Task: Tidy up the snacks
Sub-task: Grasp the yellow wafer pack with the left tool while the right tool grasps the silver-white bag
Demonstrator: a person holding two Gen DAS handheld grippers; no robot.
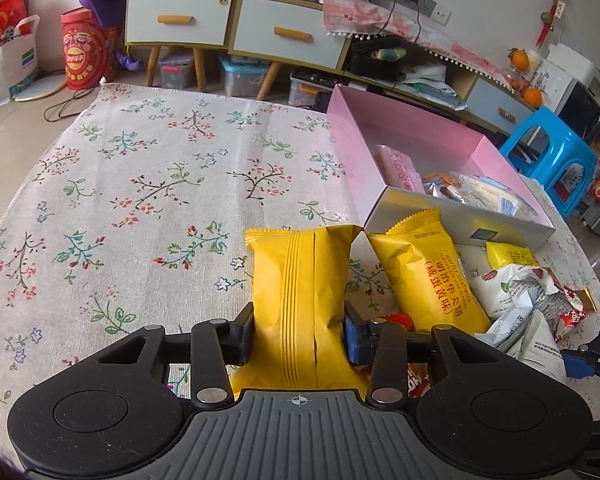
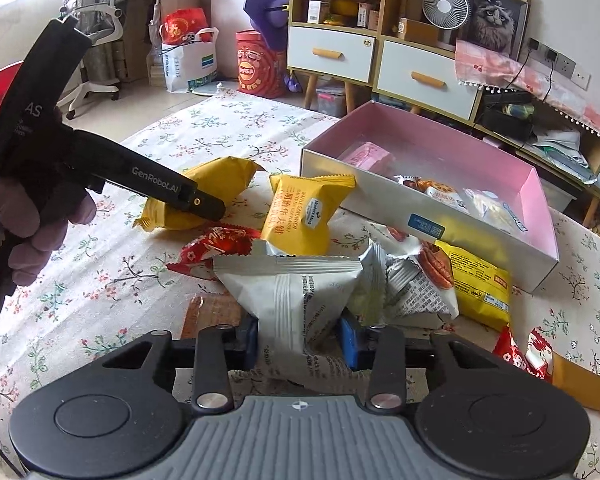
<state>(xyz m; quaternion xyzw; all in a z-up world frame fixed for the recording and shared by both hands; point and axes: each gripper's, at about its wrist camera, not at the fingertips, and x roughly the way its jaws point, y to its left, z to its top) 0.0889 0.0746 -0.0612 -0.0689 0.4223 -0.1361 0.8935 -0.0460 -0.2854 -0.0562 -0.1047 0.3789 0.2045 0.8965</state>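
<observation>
2 tongs clamp packets (1 each): left tongs (image 1: 298, 336) yellow packet (image 1: 300, 280), right tongs (image 2: 300, 344) white packet (image 2: 296, 300).

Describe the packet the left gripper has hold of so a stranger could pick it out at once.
Start at the pink-lined box on the floral tablecloth; the snack heap lies in front of its near wall. At the heap's left edge, the plain yellow packet sits pinched in the left gripper. Unlike the printed yellow packet beside it, it shows only a blank ribbed back seam.
</observation>
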